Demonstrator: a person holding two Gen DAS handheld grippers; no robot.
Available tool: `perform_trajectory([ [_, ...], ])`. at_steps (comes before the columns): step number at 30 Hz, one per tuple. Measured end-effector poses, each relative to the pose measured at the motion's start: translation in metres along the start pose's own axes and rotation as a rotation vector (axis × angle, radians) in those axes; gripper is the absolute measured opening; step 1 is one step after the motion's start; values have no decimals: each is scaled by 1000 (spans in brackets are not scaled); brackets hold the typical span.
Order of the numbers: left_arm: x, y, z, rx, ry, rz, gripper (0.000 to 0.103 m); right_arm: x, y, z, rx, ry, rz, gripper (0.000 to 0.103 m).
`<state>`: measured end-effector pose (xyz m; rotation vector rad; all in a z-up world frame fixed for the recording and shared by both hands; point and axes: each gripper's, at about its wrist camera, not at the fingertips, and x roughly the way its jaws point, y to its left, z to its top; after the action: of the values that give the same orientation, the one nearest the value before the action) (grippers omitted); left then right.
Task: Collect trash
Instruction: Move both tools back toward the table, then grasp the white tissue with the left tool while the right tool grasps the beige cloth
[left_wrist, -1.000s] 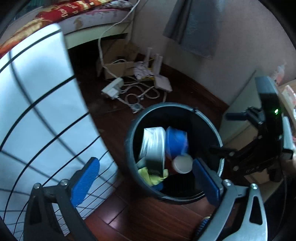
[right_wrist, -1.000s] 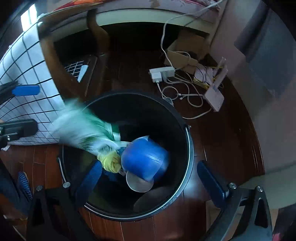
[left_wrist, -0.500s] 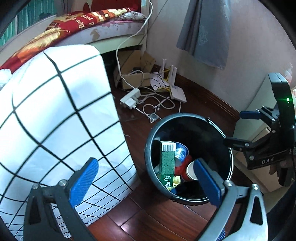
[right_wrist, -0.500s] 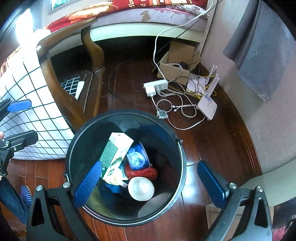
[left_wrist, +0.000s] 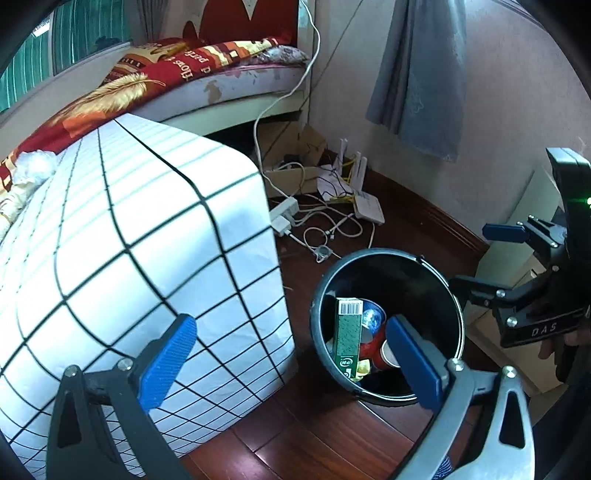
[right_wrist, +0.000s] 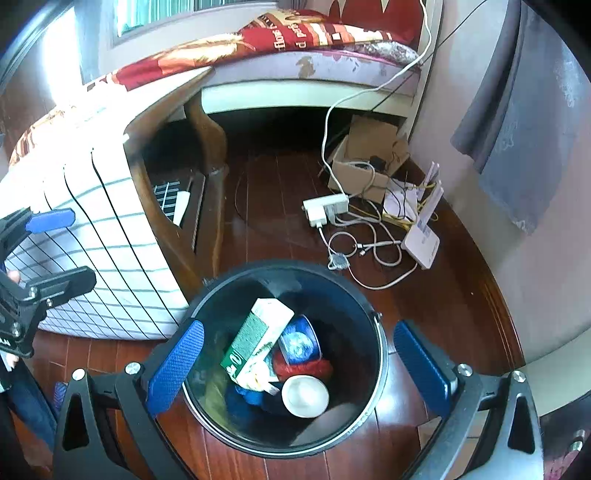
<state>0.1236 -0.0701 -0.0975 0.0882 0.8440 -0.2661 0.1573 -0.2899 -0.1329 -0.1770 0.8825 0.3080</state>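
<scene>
Inside the black bin (right_wrist: 376, 354), a green carton (right_wrist: 255, 339) leans lengthwise, barcode end up; both tools (right_wrist: 295, 365) (left_wrist: 291, 365) gape wide, empty.

Bin (right_wrist: 380, 354) mouth open from above, nothing over it; inside crowded w/ green box (right_wrist: 258, 338), blue cup (right_wrist: 301, 341), white lid (right_wrist: 304, 396), only dark gap on its far side. Left of bin: grid-cloth table (left_wrist: 147, 266) just beside rim, wooden leg (right_wrist: 207, 147) behind. Beyond bin: cables (right_wrist: 369, 243), power strip (right_wrist: 325, 208), router (right_wrist: 423, 240), cardboard box (right_wrist: 364, 155) clutter floor near wall. Bare floor strip (right_wrist: 266, 206) betw. leg & cables.
</scene>
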Motion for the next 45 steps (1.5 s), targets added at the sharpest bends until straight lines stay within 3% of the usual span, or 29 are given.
perform_trajectory([
  [13,-48,45,4,-53,-89,81,103,-42,49,43,-28,-169,44,103],
  [25,-110,143,-11,-196,-185,240,103,-56,135,104,-69,-283,139,103],
  [32,-137,207,-36,-292,-196,362,103,-46,202,142,-99,-248,210,103],
  [38,-152,255,-52,-368,-191,423,102,-36,256,180,-94,-252,257,103],
  [45,-159,298,-55,-406,-211,454,91,-17,309,221,-113,-270,291,103],
])
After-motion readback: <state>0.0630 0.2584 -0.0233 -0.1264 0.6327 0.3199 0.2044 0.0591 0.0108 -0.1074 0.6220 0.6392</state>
